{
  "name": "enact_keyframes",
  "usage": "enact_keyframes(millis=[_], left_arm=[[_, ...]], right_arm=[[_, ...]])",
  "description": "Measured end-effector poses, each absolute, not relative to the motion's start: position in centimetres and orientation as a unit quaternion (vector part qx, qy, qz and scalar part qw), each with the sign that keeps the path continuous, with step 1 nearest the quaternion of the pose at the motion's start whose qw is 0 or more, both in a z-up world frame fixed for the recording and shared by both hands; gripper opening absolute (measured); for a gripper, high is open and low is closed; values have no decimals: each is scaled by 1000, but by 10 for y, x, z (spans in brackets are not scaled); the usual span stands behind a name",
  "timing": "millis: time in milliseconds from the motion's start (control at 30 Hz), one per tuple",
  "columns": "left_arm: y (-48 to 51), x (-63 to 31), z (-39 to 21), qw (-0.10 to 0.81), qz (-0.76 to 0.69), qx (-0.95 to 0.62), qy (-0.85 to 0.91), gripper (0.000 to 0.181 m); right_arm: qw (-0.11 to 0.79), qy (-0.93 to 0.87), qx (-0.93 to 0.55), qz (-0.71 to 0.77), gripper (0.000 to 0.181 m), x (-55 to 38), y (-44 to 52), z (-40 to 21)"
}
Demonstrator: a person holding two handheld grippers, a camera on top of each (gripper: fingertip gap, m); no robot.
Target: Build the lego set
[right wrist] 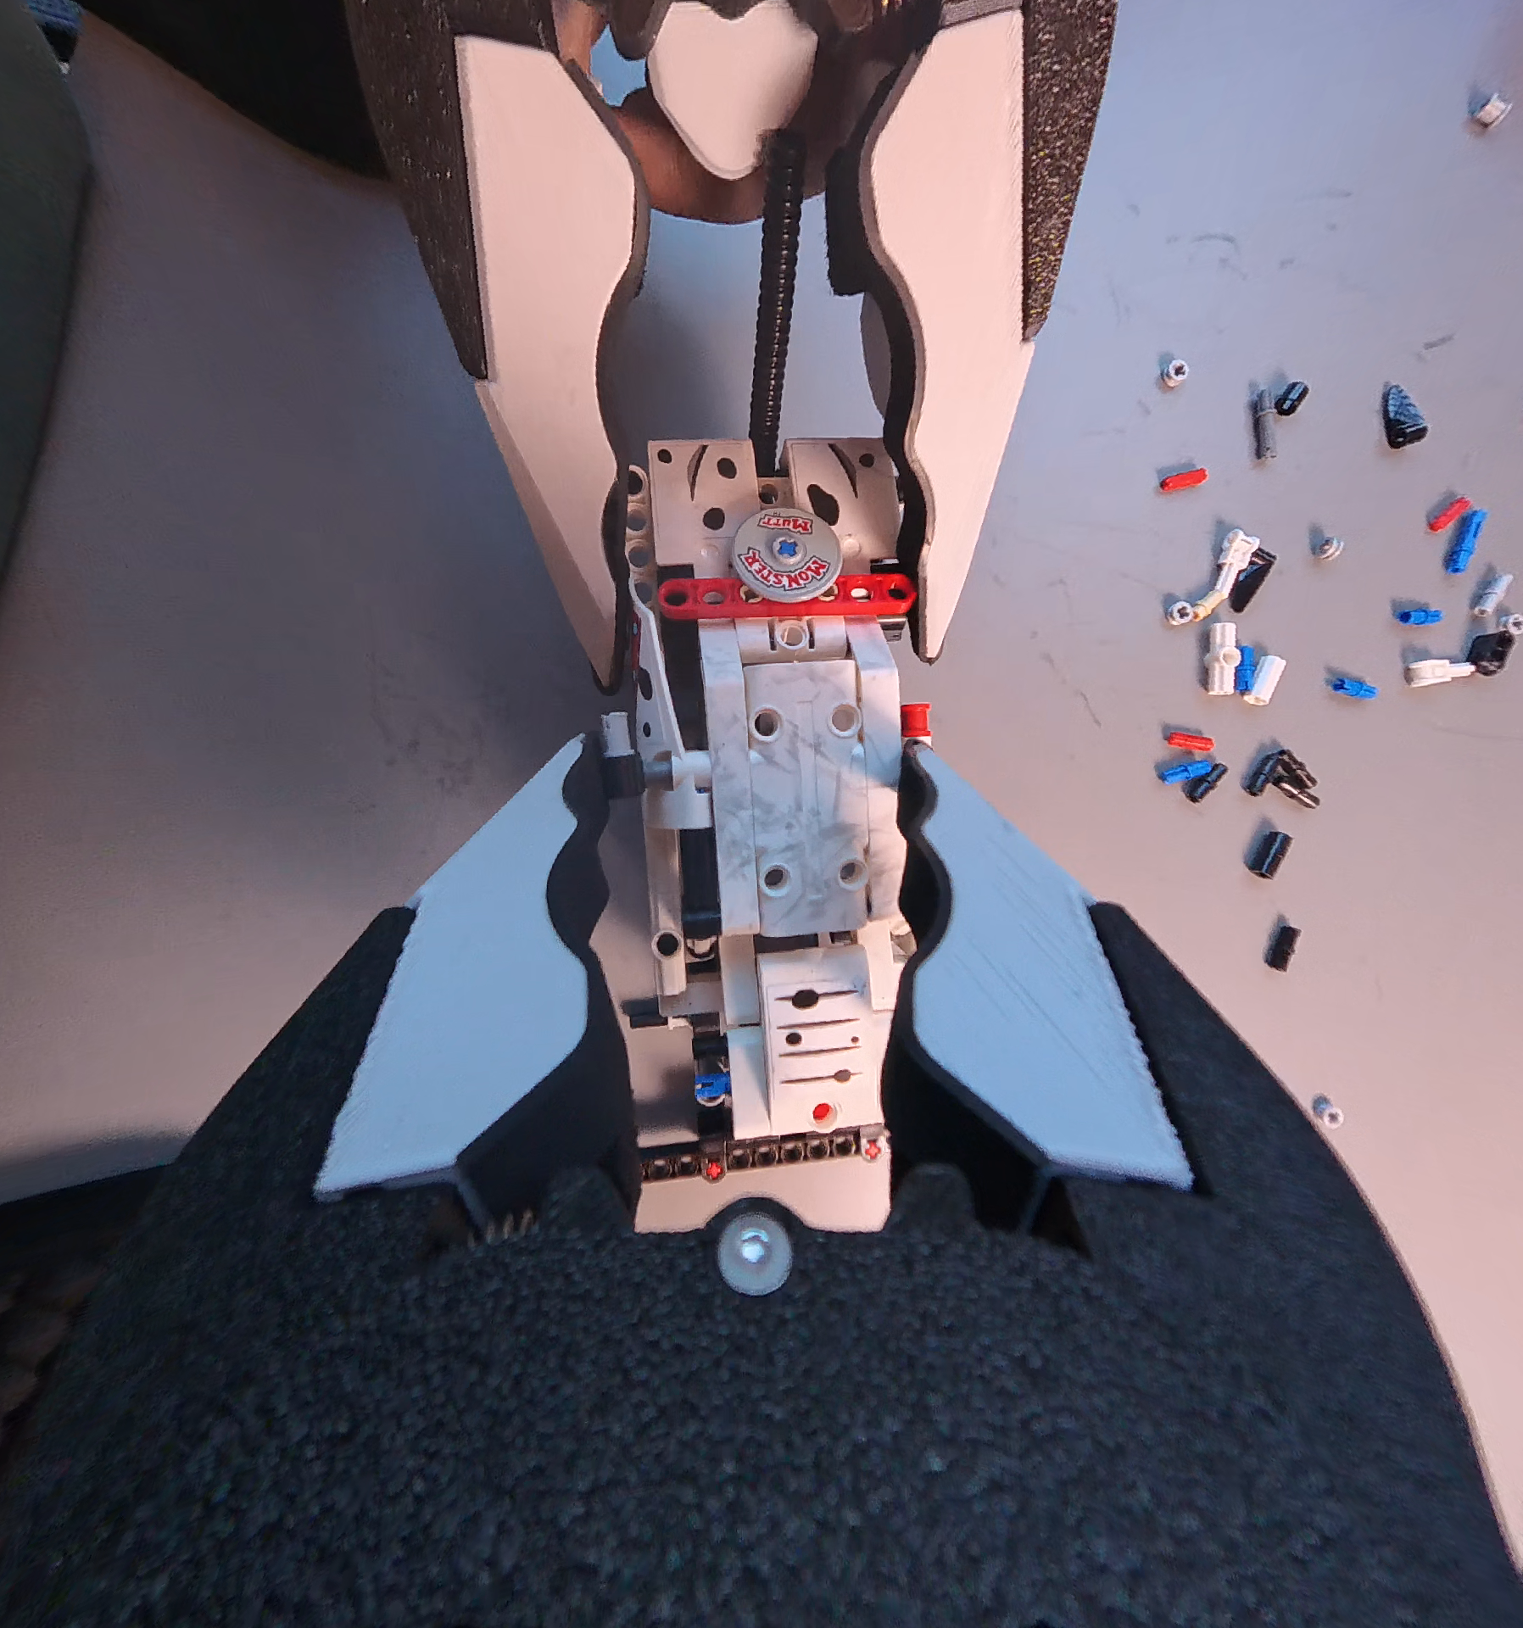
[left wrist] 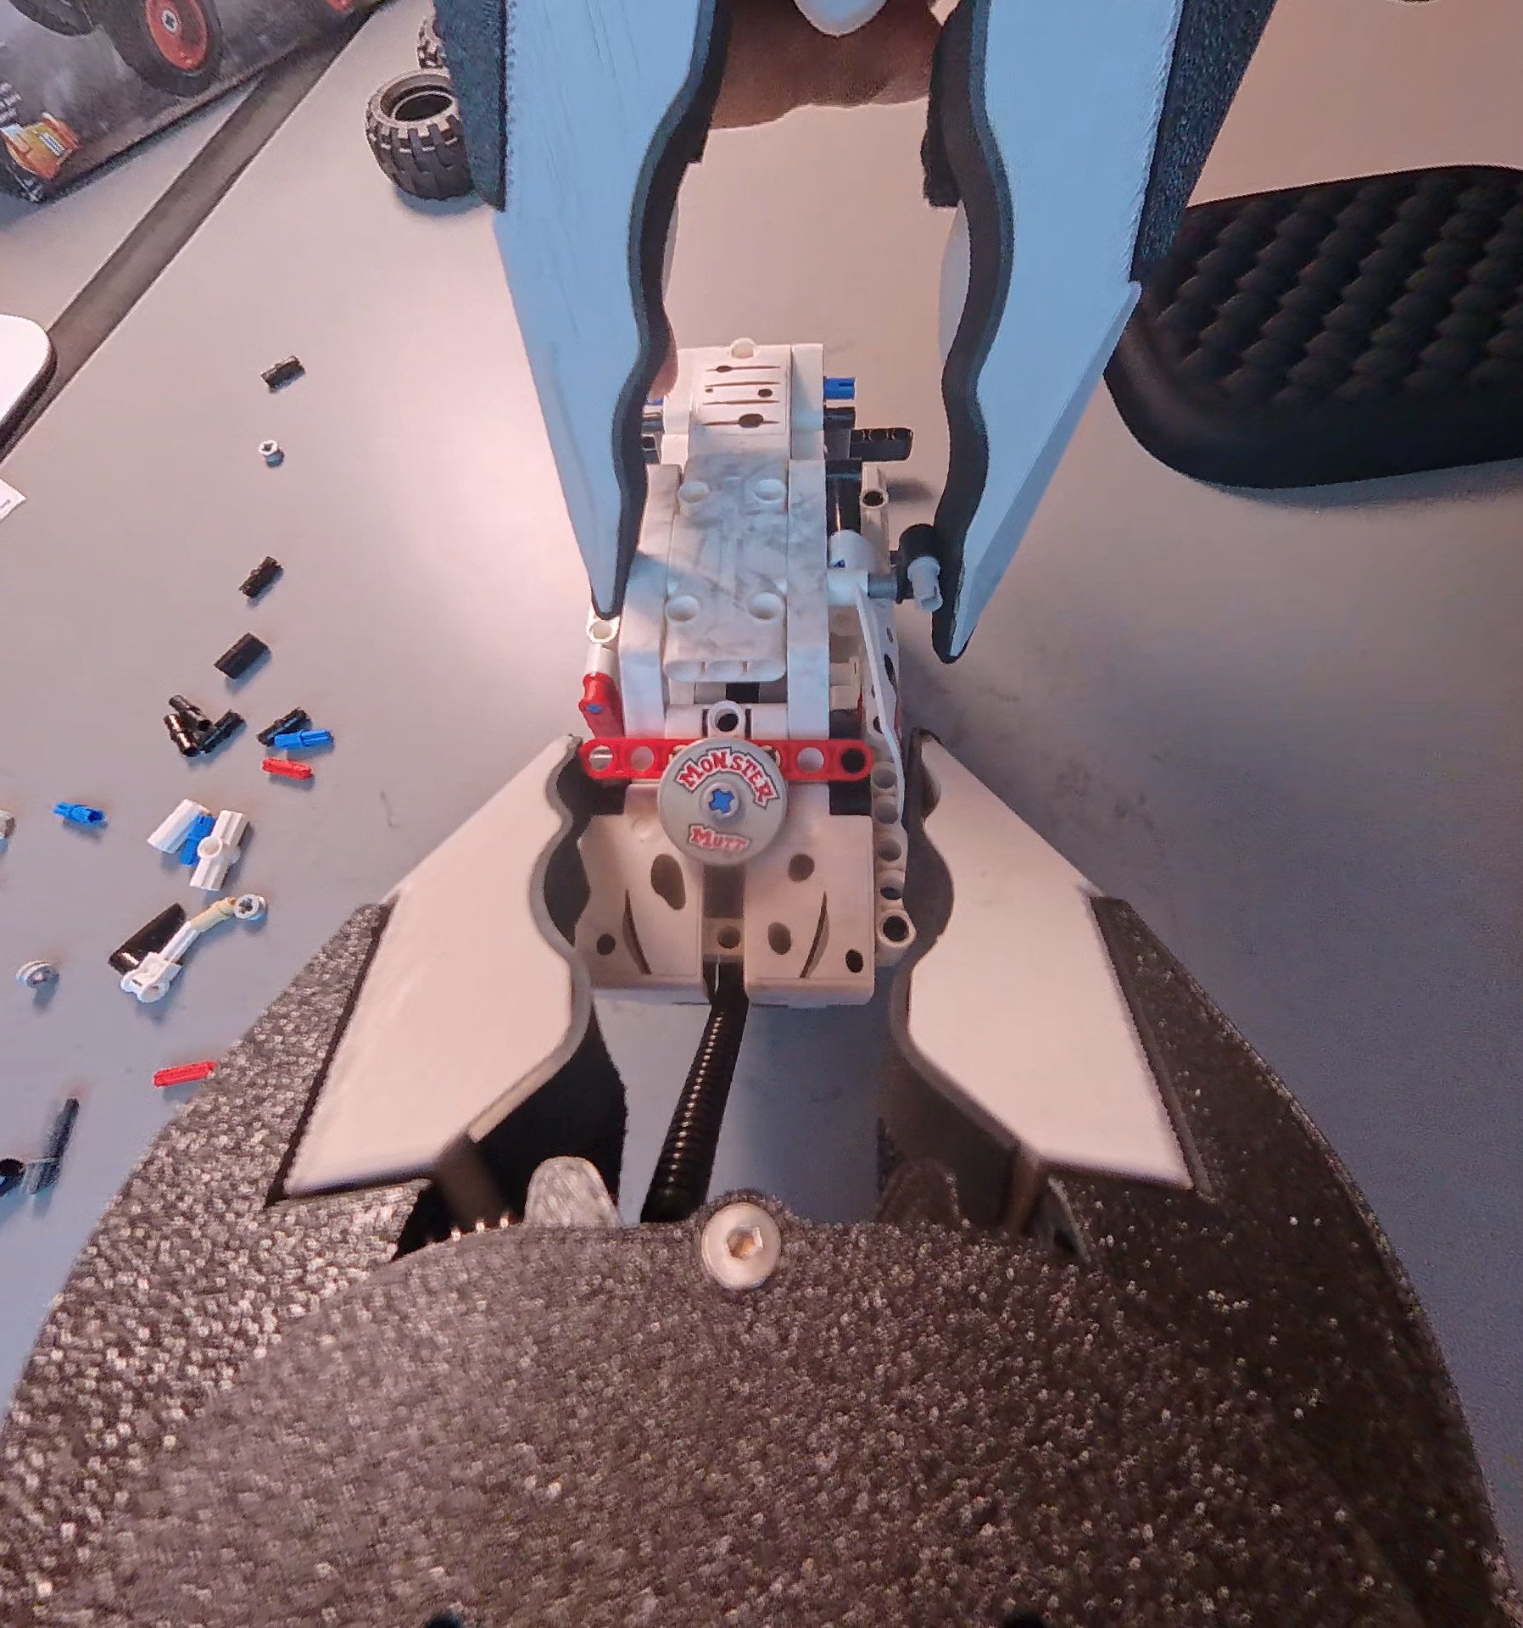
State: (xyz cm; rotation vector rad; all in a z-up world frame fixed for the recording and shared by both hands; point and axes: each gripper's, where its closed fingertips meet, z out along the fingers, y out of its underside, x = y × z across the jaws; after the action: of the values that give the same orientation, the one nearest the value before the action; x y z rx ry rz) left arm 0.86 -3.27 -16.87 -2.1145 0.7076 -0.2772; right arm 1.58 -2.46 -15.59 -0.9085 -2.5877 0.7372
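Setting is looking like an office or lab desk: plain grey surface (left wrist: 1181,793), black mesh chair seat (left wrist: 1357,326) sitting at its edge, product box (left wrist: 124,79) lying at the far corner, loose small parts (right wrist: 1322,617) lying scattered, spare tyres (left wrist: 419,141) waiting nearby

Two close wrist views, facing each other across one shared lego model (left wrist: 740,669).

Your left gripper (left wrist: 736,846) and right gripper (right wrist: 754,828) match: white wedge fingers, wavy black pads, speckled black bodies, each with one silver screw (left wrist: 739,1249) at centre.
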Motion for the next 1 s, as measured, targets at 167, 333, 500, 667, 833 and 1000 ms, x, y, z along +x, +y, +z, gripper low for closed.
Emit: enact_keyframes(millis=[167,333,500,667,833,1000], left_arm=[[-33,9,-168,439,-116,-846,280,71],[-32,9,-168,438,-111,-848,277,71],[-32,9,-168,441,-120,-845,276,71],[-34,14,-167,448,-123,-837,288,72],[-34,14,-167,452,-115,-836,290,72],[-31,12,-166,464,-133,-830,279,72]], right_arm=[[152,-899,-306,274,64,15,-25,-155],[157,-903,-295,270,59,13,-23,-155],[152,-895,-318,272,60,13,-24,-155],[148,-905,-315,244,71,17,-22,-159],[142,-912,-288,255,60,19,-27,-159],[139,-902,-302,276,60,16,-24,-159]])
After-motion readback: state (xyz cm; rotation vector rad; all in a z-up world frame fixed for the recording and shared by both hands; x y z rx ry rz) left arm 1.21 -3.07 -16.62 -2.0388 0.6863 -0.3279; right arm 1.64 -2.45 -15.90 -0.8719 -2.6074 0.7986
